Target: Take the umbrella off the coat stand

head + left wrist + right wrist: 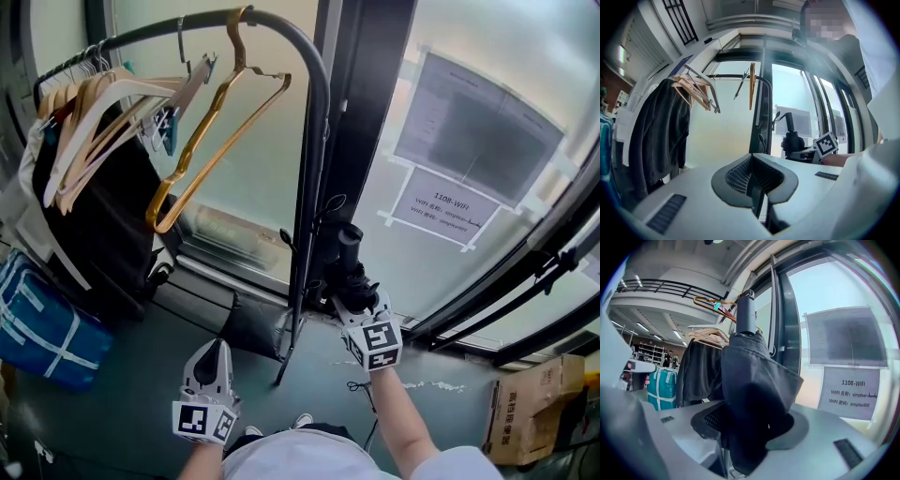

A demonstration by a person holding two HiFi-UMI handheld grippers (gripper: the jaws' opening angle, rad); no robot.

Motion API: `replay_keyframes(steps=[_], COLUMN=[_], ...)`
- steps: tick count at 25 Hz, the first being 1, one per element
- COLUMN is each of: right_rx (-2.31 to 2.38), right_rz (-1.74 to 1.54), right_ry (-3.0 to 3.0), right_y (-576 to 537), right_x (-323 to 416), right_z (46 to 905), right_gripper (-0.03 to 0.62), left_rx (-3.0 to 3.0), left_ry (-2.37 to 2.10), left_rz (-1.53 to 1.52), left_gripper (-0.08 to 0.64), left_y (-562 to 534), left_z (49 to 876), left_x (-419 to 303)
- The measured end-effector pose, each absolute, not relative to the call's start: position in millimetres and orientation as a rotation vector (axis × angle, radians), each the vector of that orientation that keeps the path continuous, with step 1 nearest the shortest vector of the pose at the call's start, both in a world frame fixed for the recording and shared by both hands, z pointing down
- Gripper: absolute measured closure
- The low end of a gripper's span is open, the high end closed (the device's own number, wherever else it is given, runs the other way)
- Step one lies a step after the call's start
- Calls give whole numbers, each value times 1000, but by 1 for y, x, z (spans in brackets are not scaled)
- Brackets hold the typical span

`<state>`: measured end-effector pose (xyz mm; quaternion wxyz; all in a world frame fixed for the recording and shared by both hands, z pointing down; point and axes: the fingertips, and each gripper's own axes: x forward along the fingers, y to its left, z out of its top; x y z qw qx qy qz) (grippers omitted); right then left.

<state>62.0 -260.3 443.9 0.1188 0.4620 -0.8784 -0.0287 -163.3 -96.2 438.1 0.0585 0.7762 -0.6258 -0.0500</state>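
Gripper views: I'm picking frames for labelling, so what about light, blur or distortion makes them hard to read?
Left gripper view: strong fisheye bend, dark corners, bright window washes out, jacket a dark silhouette. Right gripper view: same bend; umbrella close and underlit, yet the notice prints sharp. Head view: evenly lit, little blur.

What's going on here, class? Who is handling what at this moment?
A person holds a gripper in each hand at a rack. The right gripper is clamped on a folded black umbrella, which stands upright close beside the rack's end post. Whether the umbrella is free of the rack cannot be told. The left gripper is shut and empty, held low. Hangers and a dark coat hang on the rail.
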Motion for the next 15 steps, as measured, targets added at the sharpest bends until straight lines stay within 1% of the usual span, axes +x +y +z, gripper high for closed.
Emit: replay_keyframes(steps=[6,15], right_rx=[1374,1387], right_rz=[-102,-40], right_ry=[-2577,-2623], right_y=[-266,-268], right_x=[65,57], right_z=[429,418], right_gripper=[357,357], left_rx=[2363,2361], left_ry=[-1893,-1881], left_rz=[-161,-154], left_gripper=[534,534], left_y=[-103,-106], left_z=[434,435], left_x=[-163,-169])
